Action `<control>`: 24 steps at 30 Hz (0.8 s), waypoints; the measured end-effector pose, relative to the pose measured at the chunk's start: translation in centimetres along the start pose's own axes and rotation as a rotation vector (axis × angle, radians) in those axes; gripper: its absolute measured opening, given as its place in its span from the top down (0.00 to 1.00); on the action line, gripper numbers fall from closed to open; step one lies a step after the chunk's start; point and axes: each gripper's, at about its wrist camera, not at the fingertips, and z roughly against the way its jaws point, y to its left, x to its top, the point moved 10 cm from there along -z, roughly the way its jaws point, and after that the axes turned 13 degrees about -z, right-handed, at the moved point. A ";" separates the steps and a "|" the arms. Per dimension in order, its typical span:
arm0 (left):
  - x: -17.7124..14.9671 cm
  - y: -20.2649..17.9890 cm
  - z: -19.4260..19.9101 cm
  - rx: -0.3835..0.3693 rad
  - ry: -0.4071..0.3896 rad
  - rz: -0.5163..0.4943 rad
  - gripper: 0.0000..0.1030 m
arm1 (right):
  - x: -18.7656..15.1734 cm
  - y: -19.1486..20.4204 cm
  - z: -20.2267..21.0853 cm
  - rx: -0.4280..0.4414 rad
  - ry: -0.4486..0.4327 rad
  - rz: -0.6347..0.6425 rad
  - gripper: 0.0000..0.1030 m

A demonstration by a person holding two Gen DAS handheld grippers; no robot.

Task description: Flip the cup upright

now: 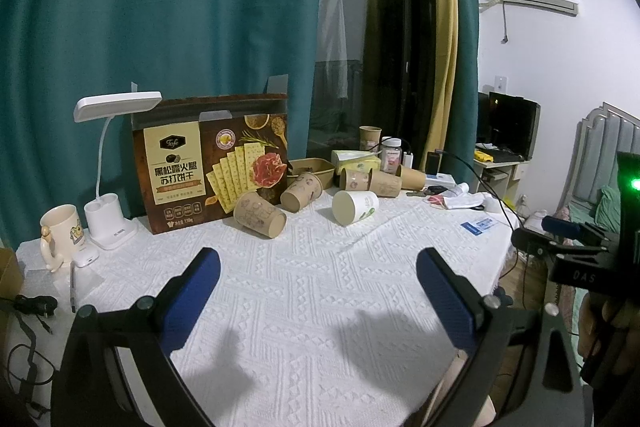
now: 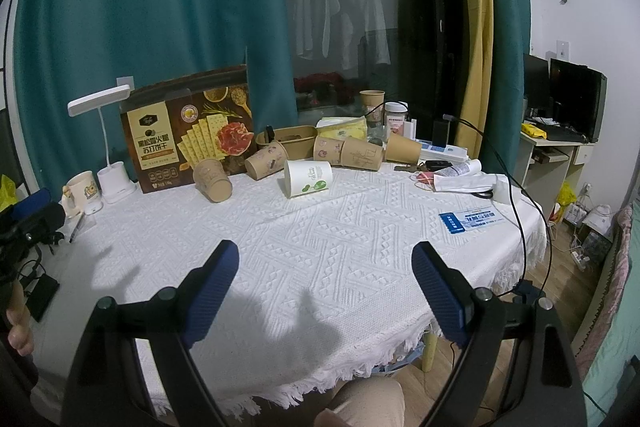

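The cracker box (image 1: 212, 163) standing at the back of the desk (image 1: 320, 287) is showing the brand "Tafe" in a dark badge, and beneath it large Chinese characters are reading "黑松露火腿" and "苏打饼干". A small white figure near its lower edge is looking like "110g", though it is too fine to be sure. The black mount (image 1: 580, 267) at the right edge of the left wrist view is bearing the letters "DAS". Print on the blue card (image 2: 472, 219) is staying too blurred to read.
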 end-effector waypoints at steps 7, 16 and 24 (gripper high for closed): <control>0.0 -0.1 0.0 0.000 0.001 0.001 0.04 | -0.3 0.3 -0.1 0.002 0.000 0.002 0.16; -0.2 -0.2 0.0 -0.002 0.001 0.000 0.04 | -0.4 0.4 -0.1 0.004 -0.001 0.002 0.16; -0.8 -0.8 -0.3 -0.009 0.022 0.002 0.04 | -0.6 0.5 -0.1 0.006 -0.003 -0.005 0.16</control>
